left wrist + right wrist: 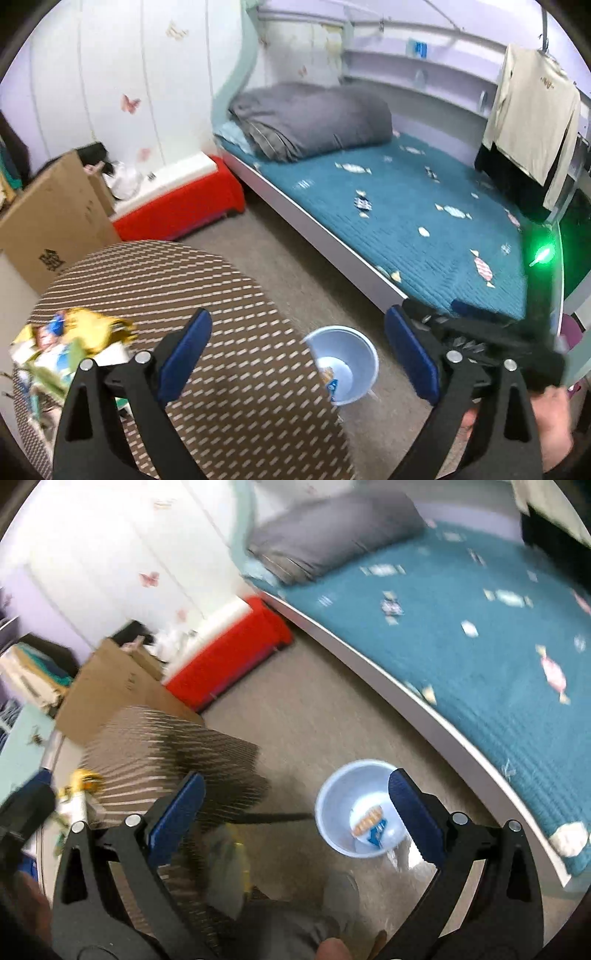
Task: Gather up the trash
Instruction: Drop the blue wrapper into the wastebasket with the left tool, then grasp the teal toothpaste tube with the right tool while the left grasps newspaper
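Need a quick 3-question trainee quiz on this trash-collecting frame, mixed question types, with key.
1. True or false: the left hand-held gripper is shut on a wrapper.
2. Where does the pale blue plastic bowl stand? A) on the teal bedspread B) on the beige carpet C) on the round brown woven table
3. Fill in: the heap of crumpled colourful wrappers lies on the ____.

Key: 1 false, both it and the right hand-held gripper are open and empty; 2 B; 3 round brown woven table.

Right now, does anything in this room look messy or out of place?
Yes. Crumpled wrappers are heaped at the round table's edge instead of in the pale bin on the floor, which holds only a wrapper or two.
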`<state>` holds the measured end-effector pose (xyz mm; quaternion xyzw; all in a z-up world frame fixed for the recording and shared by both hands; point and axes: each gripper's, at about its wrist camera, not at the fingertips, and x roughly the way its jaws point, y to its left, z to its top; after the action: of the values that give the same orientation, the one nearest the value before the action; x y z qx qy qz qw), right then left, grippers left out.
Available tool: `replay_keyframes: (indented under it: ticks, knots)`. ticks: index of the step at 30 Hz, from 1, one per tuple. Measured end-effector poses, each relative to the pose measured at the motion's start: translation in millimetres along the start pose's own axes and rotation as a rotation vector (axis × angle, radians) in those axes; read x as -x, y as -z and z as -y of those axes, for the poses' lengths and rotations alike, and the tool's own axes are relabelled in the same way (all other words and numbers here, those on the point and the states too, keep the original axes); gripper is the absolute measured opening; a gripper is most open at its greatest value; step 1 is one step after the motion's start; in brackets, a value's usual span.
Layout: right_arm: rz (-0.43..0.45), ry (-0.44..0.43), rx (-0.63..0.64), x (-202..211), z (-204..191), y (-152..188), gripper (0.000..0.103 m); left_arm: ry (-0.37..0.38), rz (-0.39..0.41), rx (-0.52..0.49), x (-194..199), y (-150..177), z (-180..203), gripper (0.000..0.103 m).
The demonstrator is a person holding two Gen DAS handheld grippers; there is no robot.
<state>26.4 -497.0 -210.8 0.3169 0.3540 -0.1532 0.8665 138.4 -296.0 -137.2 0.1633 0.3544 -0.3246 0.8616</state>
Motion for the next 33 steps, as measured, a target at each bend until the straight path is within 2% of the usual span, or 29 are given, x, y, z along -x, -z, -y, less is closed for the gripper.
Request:
replay_keyframes:
  ticks: [5, 9, 14, 18, 22, 31, 32, 33]
  knots:
    - [0.08, -0.052, 0.14, 44, -64, 11, 0.097, -0.032, 0.075, 0.056, 55, 21, -35, 0.094]
    - [0.083, -0.093, 0.221, 66, -108, 23, 0.097, -0.058, 0.107, 0.124, 90, 41, -68, 0.096]
    - [0.048, -0.126, 0.368, 72, -168, 43, 0.097, -0.114, 0.144, 0.197, 122, 70, -107, 0.098]
    - [-0.014, -0.155, 0.461, 59, -210, 62, 0.097, -0.187, 0.159, 0.256, 141, 101, -140, 0.098]
    - [-0.097, -0.233, 0.541, 35, -258, 81, 0.097, -0.263, 0.15, 0.315, 154, 134, -176, 0.098]
    - [-0.299, -0.396, 0.69, -43, -376, 121, 0.097, -0.441, 0.053, 0.484, 168, 207, -275, 0.098]
    - [-0.323, -0.408, 0.699, -51, -385, 126, 0.096, -0.45, 0.046, 0.494, 169, 211, -282, 0.098]
    - [-0.348, -0.417, 0.705, -58, -391, 129, 0.09, -0.461, 0.034, 0.505, 168, 216, -293, 0.098]
